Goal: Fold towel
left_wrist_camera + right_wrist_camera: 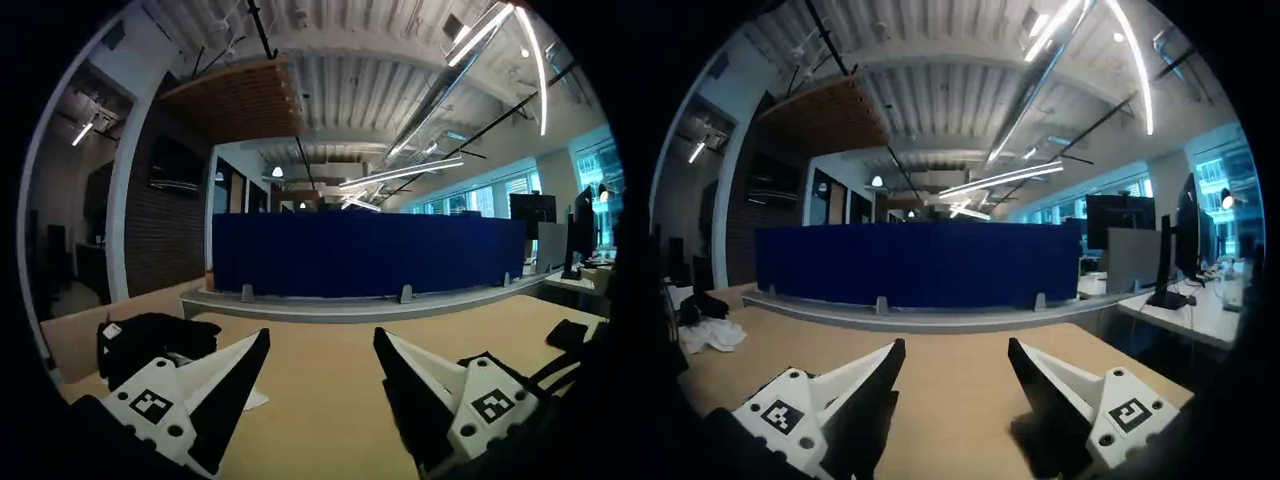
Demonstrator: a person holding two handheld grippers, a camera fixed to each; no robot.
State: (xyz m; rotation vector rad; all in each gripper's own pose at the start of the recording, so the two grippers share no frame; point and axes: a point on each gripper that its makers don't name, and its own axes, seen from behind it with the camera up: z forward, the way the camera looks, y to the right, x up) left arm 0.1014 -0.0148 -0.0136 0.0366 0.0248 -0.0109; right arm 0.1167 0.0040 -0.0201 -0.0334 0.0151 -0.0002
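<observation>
A crumpled white cloth (712,334), perhaps the towel, lies at the far left of the wooden table (960,376) in the right gripper view, well away from the fingers. My right gripper (955,342) is open above bare tabletop, holding nothing. In the left gripper view my left gripper (320,332) is open too, with only the table (320,400) between its fingers. A bunched black fabric item with a white tag (152,340) rests just behind the left finger. A white sheet corner (256,398) pokes out beside that finger.
A blue partition (360,252) on a grey base runs along the table's far edge. A small black object (568,332) lies at the right. Monitors (1120,216) and desks stand to the right. A dark item (704,306) sits behind the white cloth.
</observation>
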